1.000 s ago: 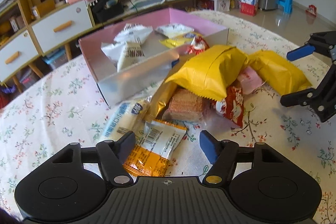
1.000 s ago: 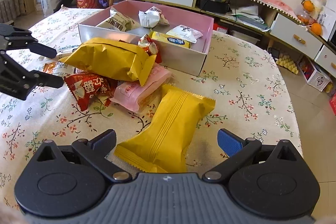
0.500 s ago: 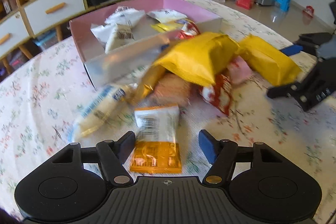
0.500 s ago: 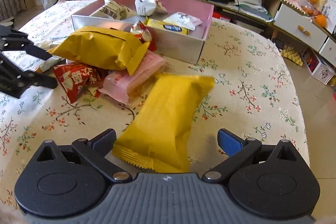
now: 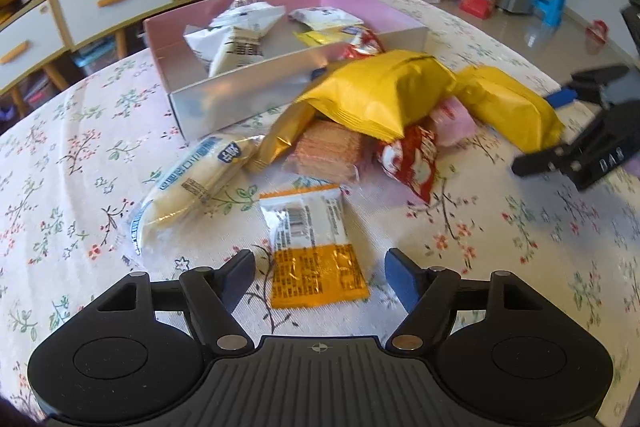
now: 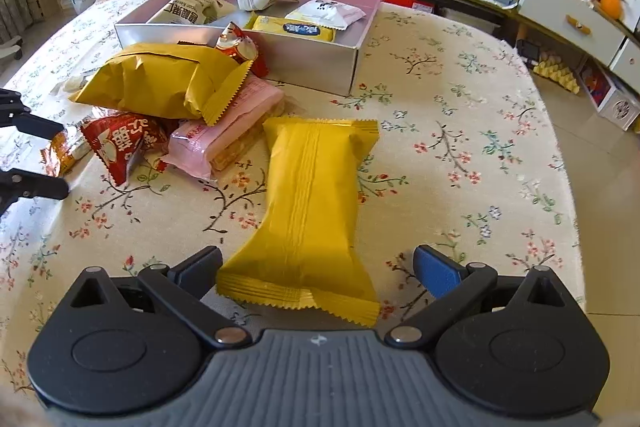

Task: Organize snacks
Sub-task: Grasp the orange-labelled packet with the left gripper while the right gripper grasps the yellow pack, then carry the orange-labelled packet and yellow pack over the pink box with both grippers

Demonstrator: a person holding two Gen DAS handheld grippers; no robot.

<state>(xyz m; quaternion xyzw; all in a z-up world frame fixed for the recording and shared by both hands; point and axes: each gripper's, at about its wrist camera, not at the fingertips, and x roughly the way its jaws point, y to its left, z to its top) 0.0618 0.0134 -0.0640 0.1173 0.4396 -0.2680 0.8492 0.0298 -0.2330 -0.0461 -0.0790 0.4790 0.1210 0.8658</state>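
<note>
While backing off, left gripper unblurred.

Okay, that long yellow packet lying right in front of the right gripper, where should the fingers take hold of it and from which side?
Grip the yellow packet across its narrow waist, just beyond the crimped near end, coming straight in from that end. It lies flat on the tablecloth, lengthwise along the right gripper, whose open fingers already flank it. The far end is puffier and close to the pink packet, so it is probably a worse spot.
</note>
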